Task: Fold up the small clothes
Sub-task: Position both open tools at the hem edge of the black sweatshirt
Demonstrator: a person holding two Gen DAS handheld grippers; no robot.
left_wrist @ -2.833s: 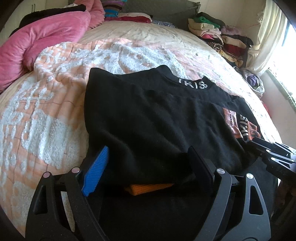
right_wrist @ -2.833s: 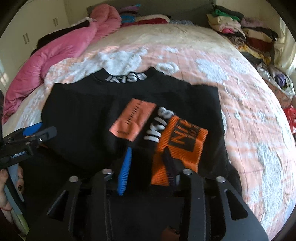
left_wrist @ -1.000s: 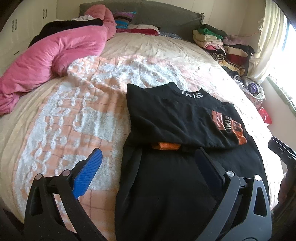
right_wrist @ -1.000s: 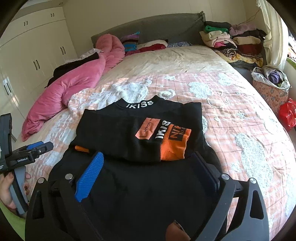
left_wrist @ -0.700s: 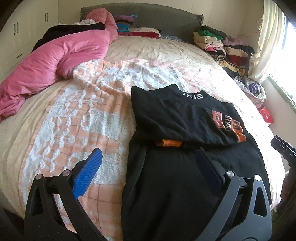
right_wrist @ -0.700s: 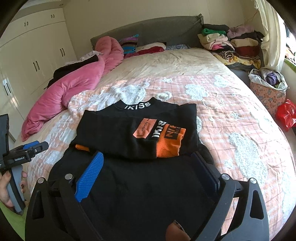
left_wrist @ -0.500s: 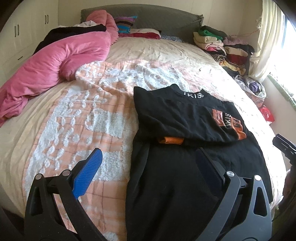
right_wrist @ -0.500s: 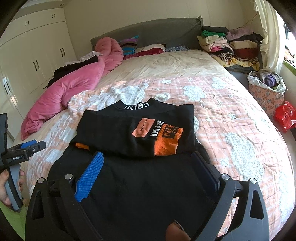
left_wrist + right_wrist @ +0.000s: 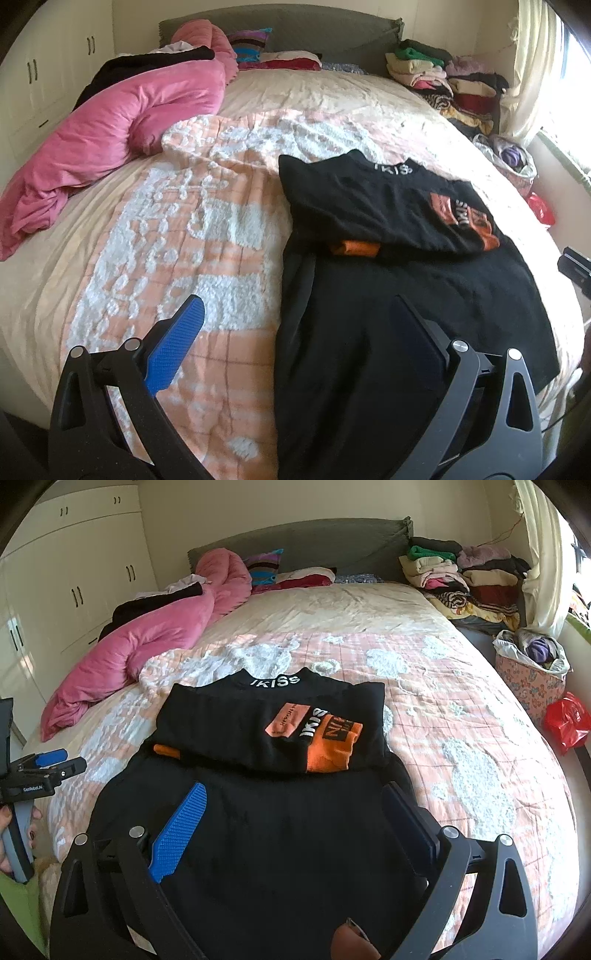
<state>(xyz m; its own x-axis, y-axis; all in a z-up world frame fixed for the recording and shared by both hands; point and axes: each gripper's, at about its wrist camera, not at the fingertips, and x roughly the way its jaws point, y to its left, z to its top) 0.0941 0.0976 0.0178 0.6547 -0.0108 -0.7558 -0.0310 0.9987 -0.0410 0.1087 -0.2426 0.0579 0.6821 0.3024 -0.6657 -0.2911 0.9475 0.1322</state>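
A black top with orange and white patches lies on the bed, its sleeves folded in across the chest and its collar pointing to the headboard. An orange cuff peeks from under the left fold. My left gripper hovers open over the garment's left hem edge and the blanket, holding nothing. My right gripper hangs open above the lower body of the top, empty too. The left gripper also shows at the left edge of the right wrist view, held by a hand.
The peach and white blanket covers the bed. A pink duvet lies bunched at the far left. Folded clothes are stacked at the far right corner. A cloth basket and a red bag stand beside the bed.
Both grippers have let go of the sleeves and pulled back and up from the top, now open. The folded sleeves stay in place.
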